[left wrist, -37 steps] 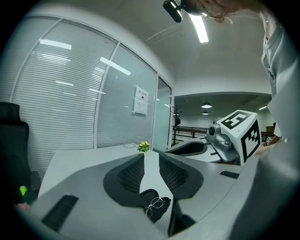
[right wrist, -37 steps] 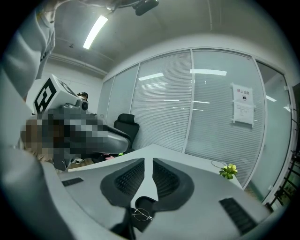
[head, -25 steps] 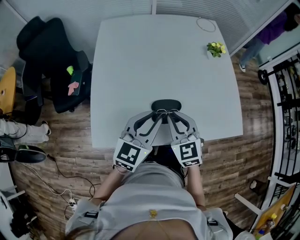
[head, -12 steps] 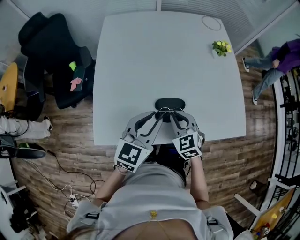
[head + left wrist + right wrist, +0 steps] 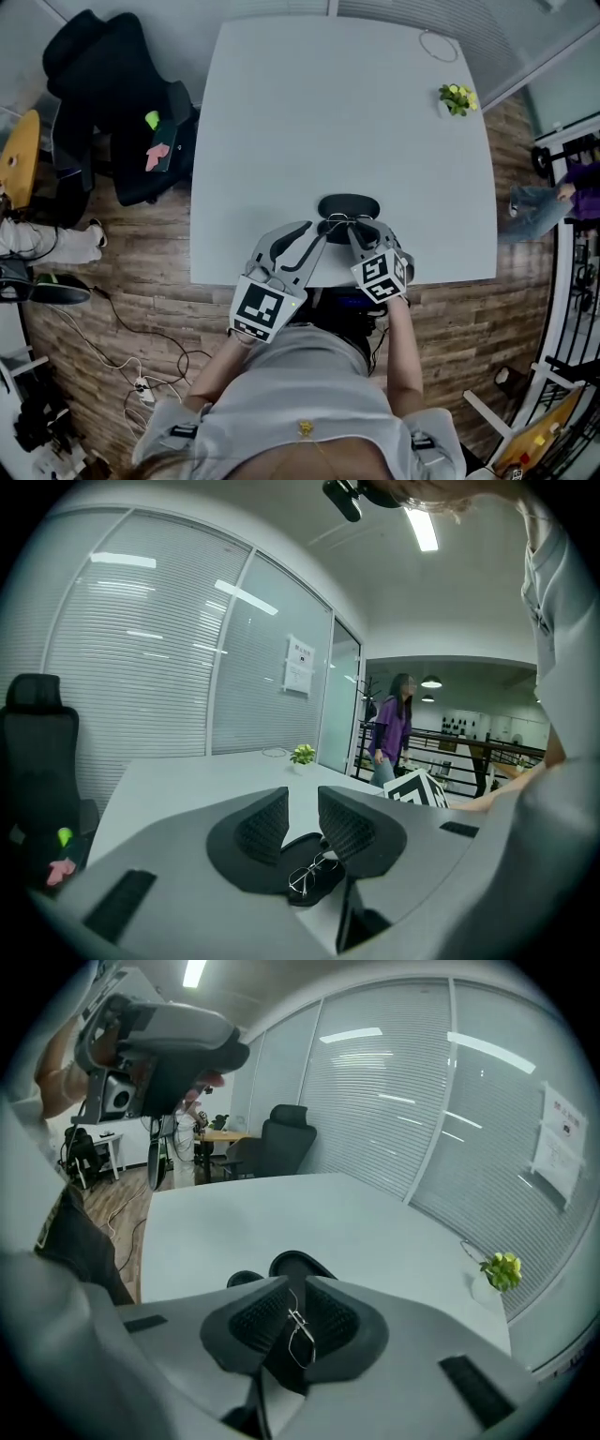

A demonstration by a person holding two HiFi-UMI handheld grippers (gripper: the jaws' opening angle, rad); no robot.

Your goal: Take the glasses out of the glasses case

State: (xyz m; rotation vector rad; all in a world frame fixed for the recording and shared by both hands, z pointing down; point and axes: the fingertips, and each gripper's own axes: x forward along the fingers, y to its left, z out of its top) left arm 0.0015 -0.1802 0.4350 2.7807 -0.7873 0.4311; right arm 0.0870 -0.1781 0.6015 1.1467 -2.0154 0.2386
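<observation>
A black glasses case (image 5: pixel 349 205) lies open near the table's front edge. The thin wire glasses (image 5: pixel 342 221) are at its near side. My right gripper (image 5: pixel 349 228) comes in from the right, shut on the glasses (image 5: pixel 298 1329), whose frame stands pinched between the ribbed pads above the case (image 5: pixel 298 1266). My left gripper (image 5: pixel 320 234) rests just left of the case, its jaws a little apart with nothing between the pads. In the left gripper view (image 5: pixel 304 822), the glasses (image 5: pixel 313 873) and case (image 5: pixel 317 893) show low in the gap.
The white table (image 5: pixel 309 112) carries a small potted plant (image 5: pixel 457 98) and a thin ring (image 5: pixel 438 45) at its far right. A black office chair (image 5: pixel 112 112) stands at the left. Cables lie on the wood floor. A person stands far right (image 5: pixel 562 192).
My right gripper has twisted and edged left at the case's near side, still pinching the glasses. The left gripper has barely moved. The person in purple walked further along the right.
</observation>
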